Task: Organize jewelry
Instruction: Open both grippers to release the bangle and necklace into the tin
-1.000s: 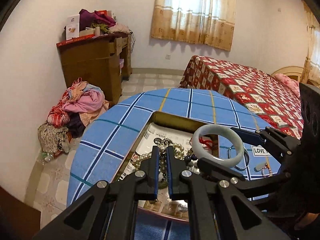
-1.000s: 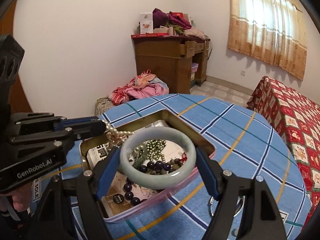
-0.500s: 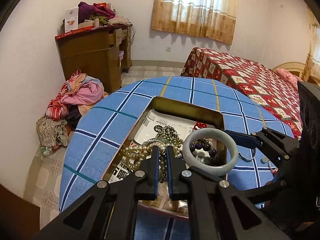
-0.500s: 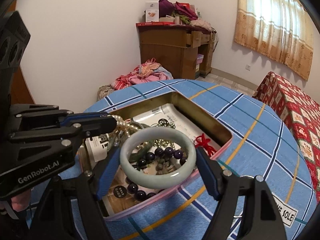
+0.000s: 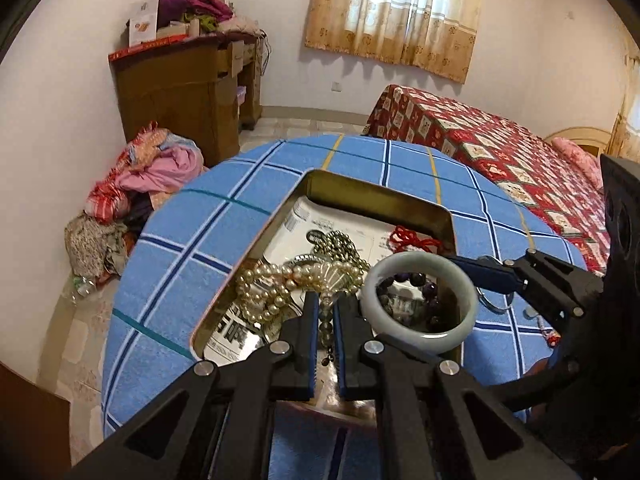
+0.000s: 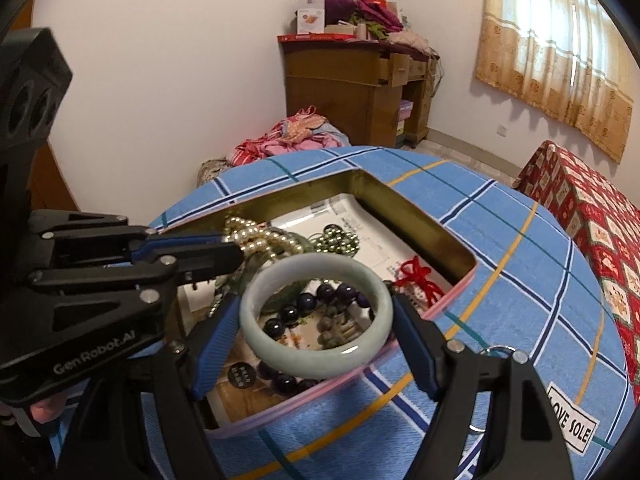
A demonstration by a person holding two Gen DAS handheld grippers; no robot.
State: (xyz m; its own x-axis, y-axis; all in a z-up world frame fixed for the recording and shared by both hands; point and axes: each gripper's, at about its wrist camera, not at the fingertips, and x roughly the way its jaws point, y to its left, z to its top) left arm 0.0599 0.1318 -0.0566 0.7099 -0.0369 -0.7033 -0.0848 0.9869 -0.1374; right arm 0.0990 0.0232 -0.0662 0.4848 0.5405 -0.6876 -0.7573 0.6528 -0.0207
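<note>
An open tin (image 5: 380, 192) with a gold inside and a pink rim (image 6: 304, 396) stands on the blue checked tablecloth (image 5: 192, 256). In it lie paper, a pearl necklace (image 5: 264, 284), green beads (image 6: 336, 240), dark purple beads (image 6: 308, 304) and a red knotted cord (image 6: 416, 276). My left gripper (image 5: 325, 300) is shut on a strand of the pearl necklace at the tin's near left. The pearls are heaped just beyond its tips. My right gripper (image 6: 316, 304) is shut on a pale green jade bangle (image 6: 312, 360), held level just above the tin's near right part.
A metal ring (image 6: 496, 354) and a "LOVE SOLE" label (image 6: 572, 420) lie on the cloth to the right of the tin. A bed with a red quilt (image 5: 500, 140) stands beyond the table. A wooden desk (image 5: 180, 88) and a heap of clothes (image 5: 140, 184) are at the left.
Both grippers have sunk towards the tin. The pearl necklace, which hung from the left gripper, now rests heaped in the tin. The bangle sits lower over the purple beads.
</note>
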